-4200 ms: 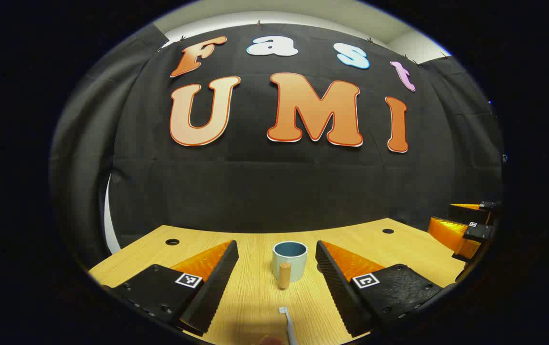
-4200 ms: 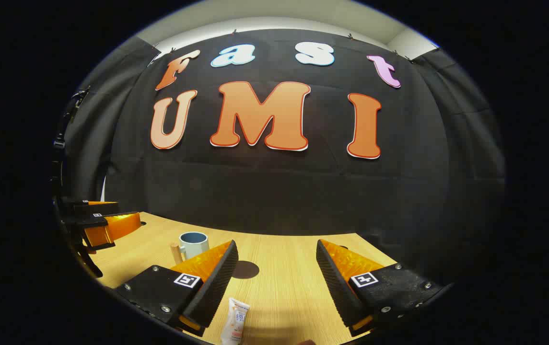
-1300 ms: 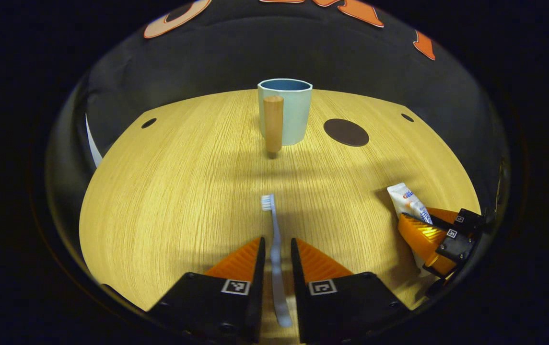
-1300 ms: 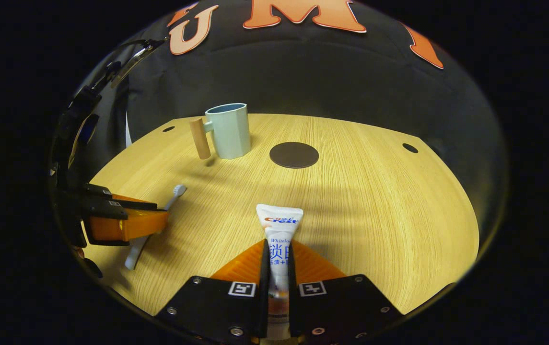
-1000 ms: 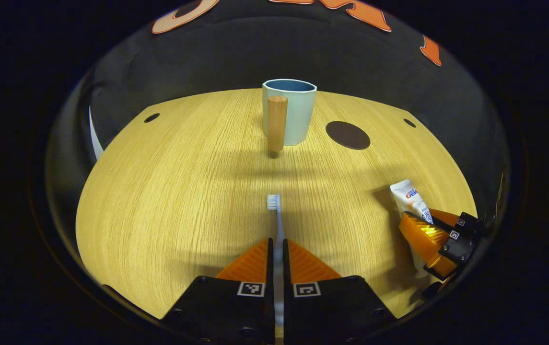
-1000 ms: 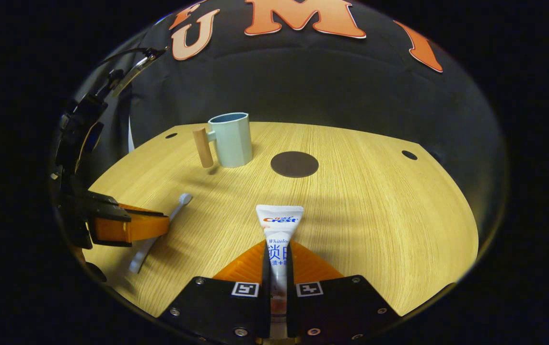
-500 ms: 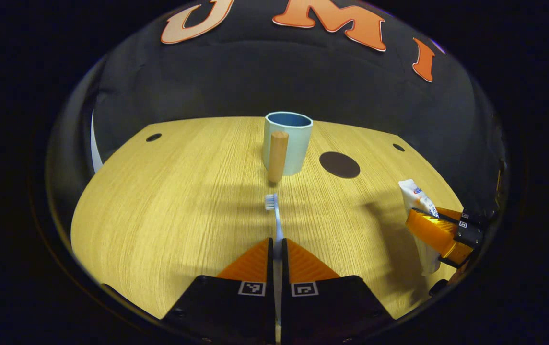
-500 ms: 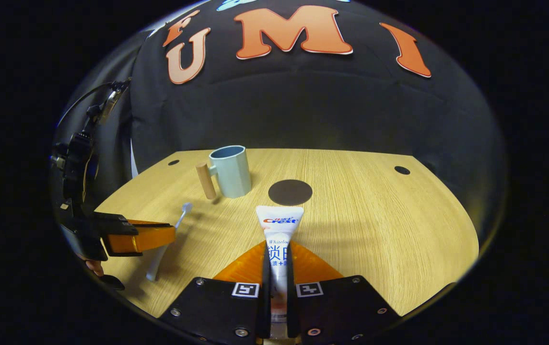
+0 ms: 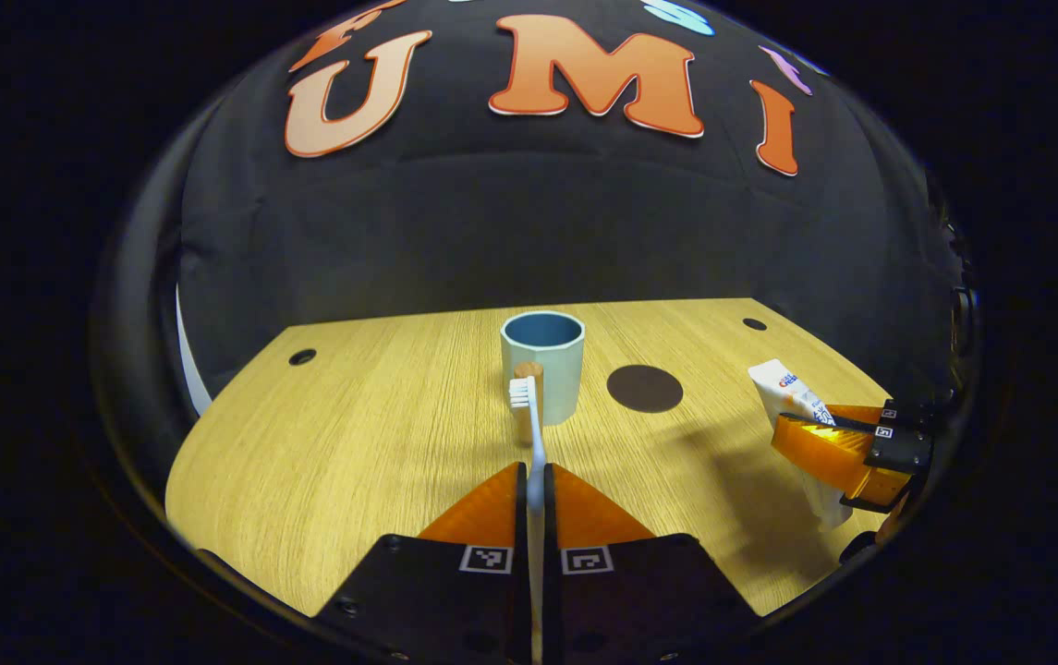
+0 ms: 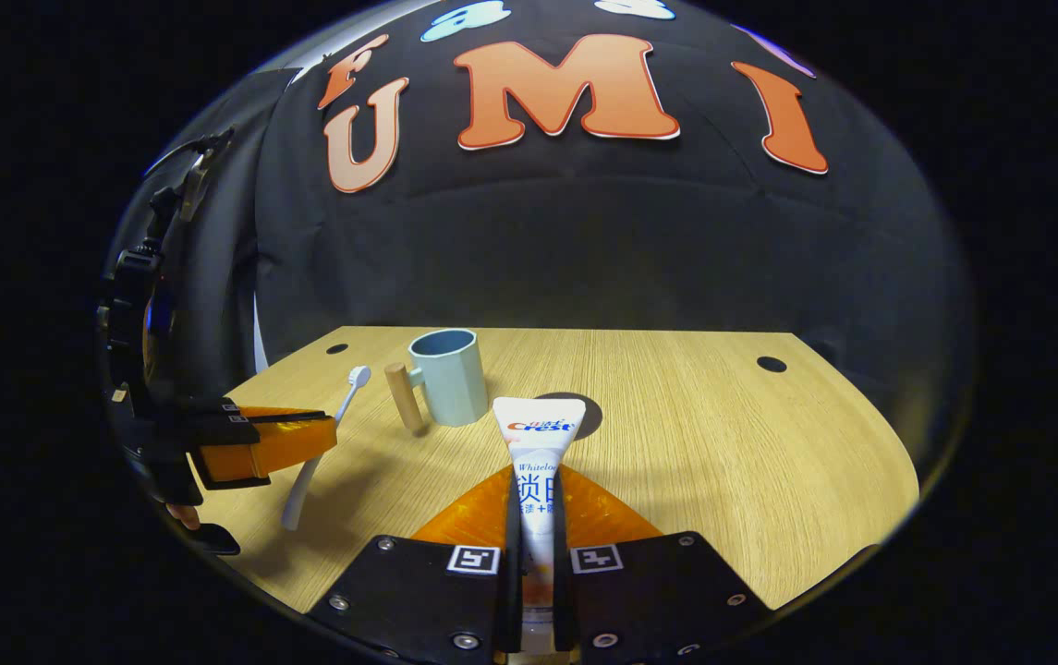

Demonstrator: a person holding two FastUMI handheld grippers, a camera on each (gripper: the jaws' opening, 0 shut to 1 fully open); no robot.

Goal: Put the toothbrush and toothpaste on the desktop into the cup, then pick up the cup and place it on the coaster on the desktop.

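Above wooden desktop [image 10: 723,462], left gripper [image 9: 535,476] clamping toothbrush [image 9: 529,416], right gripper [image 10: 536,480] clamping Crest toothpaste [image 10: 538,439].

A light wooden desktop [image 9: 353,434] with 2 round holes meets a black cloth wall [image 9: 510,231].

Round holes [image 9: 302,356] pierce the wooden desktop [image 9: 353,443].

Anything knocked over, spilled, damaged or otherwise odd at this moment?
Nothing stands out. The cup stands upright on the desktop, apart from the coaster. The left gripper is shut on the toothbrush, the right gripper on the toothpaste; no spill or damage shows.
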